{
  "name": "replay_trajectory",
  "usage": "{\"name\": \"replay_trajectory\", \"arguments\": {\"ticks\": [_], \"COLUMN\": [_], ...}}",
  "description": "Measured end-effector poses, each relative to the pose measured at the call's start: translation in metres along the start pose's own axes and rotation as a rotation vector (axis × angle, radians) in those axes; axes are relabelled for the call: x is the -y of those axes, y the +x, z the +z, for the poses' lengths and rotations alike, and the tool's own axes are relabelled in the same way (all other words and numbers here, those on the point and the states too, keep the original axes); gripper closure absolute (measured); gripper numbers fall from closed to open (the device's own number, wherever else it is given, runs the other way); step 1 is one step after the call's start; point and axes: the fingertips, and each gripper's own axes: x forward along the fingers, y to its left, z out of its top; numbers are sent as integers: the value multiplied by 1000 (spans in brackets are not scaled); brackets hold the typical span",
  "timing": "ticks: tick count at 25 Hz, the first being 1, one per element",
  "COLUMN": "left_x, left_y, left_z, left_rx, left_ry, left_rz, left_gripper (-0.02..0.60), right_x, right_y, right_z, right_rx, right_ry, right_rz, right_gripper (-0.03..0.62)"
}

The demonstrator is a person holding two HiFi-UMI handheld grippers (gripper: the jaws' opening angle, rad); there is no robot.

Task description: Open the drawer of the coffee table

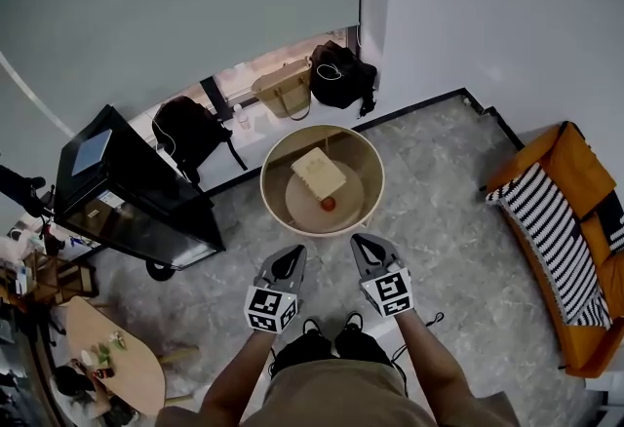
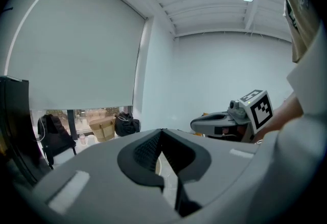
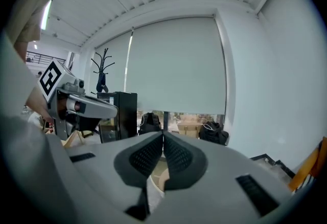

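Wooden and round, the coffee table [image 1: 267, 176] stands on the grey floor [image 1: 439, 181] just ahead of the left claw [image 1: 291, 257] and the right claw [image 1: 365, 248]. A pale box [image 1: 318, 173] and a small red thing [image 1: 328, 204] lie on it; its drawer cannot be made out. Each claw is closed on nothing, apart from the table.

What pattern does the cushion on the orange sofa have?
The cushion has black and white stripes. The head view shows it best.
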Motion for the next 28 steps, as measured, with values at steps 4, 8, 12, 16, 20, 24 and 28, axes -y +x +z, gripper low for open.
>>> {"name": "replay_trajectory", "arguments": {"ticks": [4,8,12,16,20,24,28], "left_x": [-16,-40,-66,-89,-107,-117,-126], "left_y": [16,34,56,74,90,111,133], "left_z": [-9,-32,-57,-96,-149,-204,-264], "left_rx": [8,0,10,23,14,15,16], "left_ry": [46,45,40,36,31,22,23], "left_rz": [53,64,59,71,83,81,81], "left_gripper": [575,575,575,575,575,575,575], "right_x": [11,9,8,9,7,4,4], "right_y": [16,41,69,94,118,137,152], "right_z": [-7,-21,-41,-76,-124,-185,-254], "right_rx": [15,15,18,27,30,21,32], "right_ry": [-13,-71,-77,-66,-27,-39,-7], "right_rz": [8,24,23,8,5,19,-11], "right_gripper": [588,588,588,588,588,588,588]}}
